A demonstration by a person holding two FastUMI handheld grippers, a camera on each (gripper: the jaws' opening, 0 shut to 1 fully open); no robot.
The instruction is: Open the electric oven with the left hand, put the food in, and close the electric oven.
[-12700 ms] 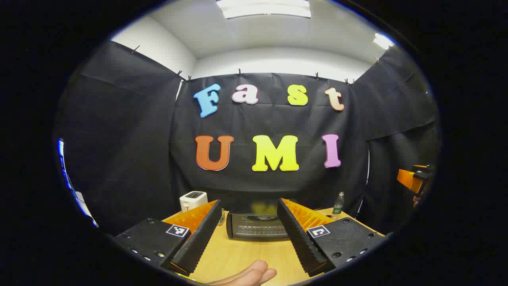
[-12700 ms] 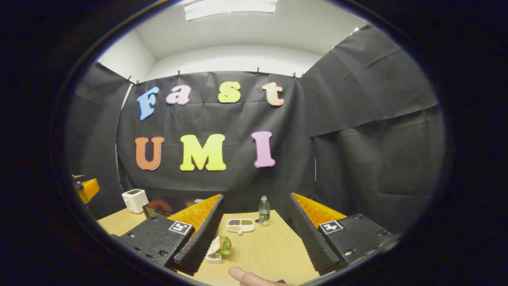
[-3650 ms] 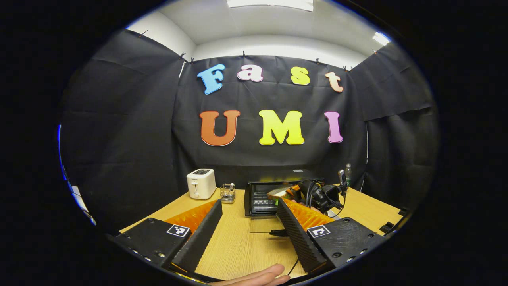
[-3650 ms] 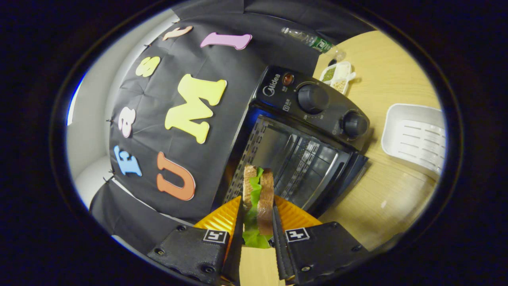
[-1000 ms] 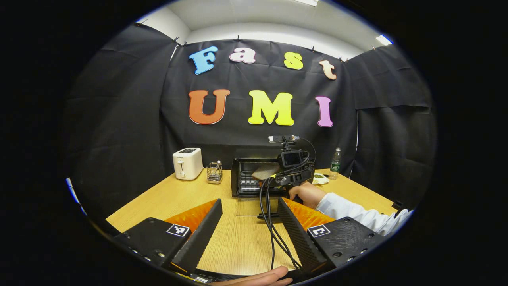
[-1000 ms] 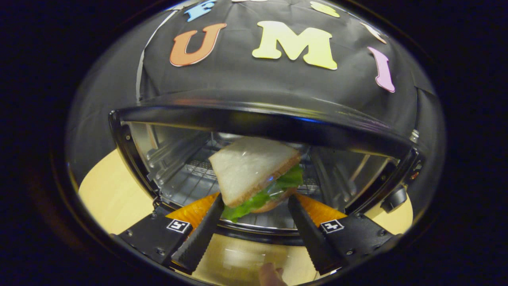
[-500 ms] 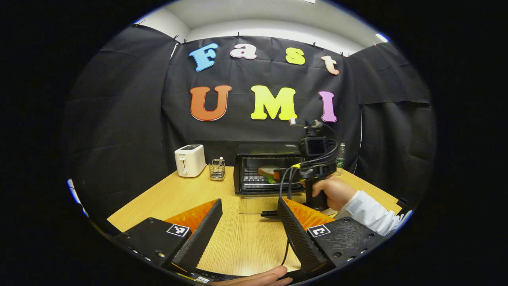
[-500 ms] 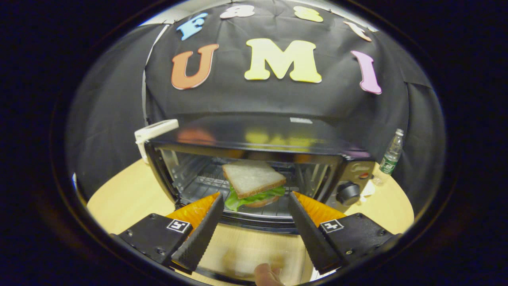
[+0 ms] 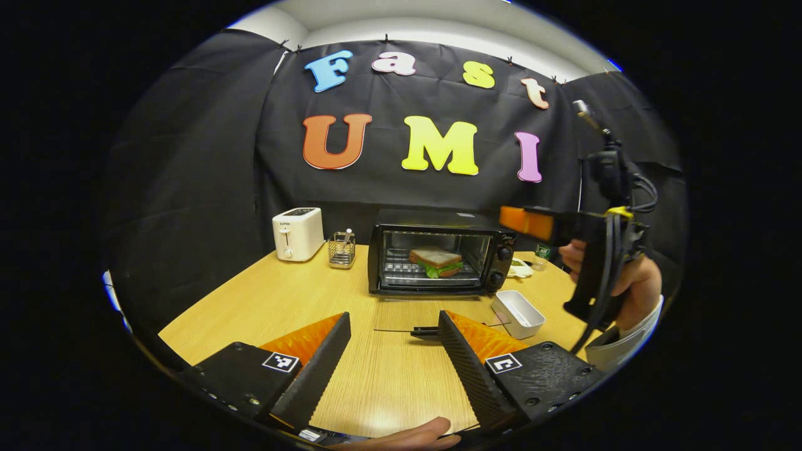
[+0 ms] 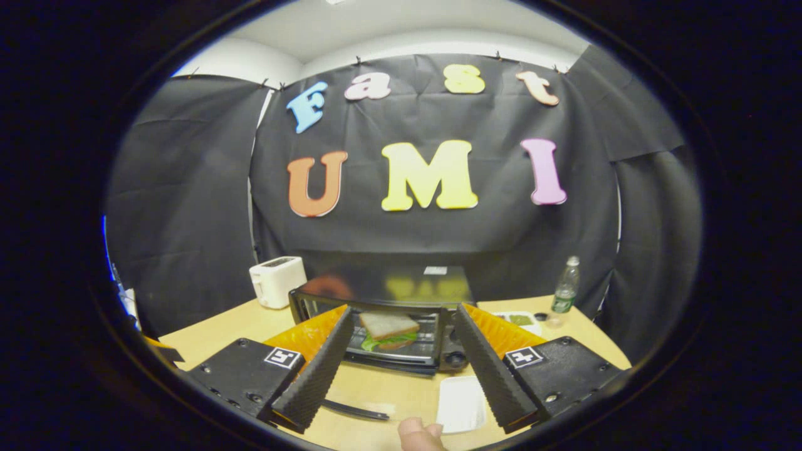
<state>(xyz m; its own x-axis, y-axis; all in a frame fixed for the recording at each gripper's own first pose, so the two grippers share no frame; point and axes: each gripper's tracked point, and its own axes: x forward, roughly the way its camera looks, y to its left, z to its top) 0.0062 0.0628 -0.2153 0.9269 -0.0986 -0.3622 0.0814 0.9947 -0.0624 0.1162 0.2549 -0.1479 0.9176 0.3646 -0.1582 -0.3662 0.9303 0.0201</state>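
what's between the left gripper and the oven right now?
In the left gripper view, the oven's open glass door lies flat on the table between it and the left gripper; otherwise bare wood.

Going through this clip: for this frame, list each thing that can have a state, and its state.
electric oven: open, glass door folded down flat onto the table.
sandwich: inside the oven on the rack, not held.
left gripper: open, empty, in front of the oven door.
right gripper: open, empty, back from the oven.
white tray: empty, on the table right of the door.
toaster: nothing visible in its slots.
bottle: upright, capped.
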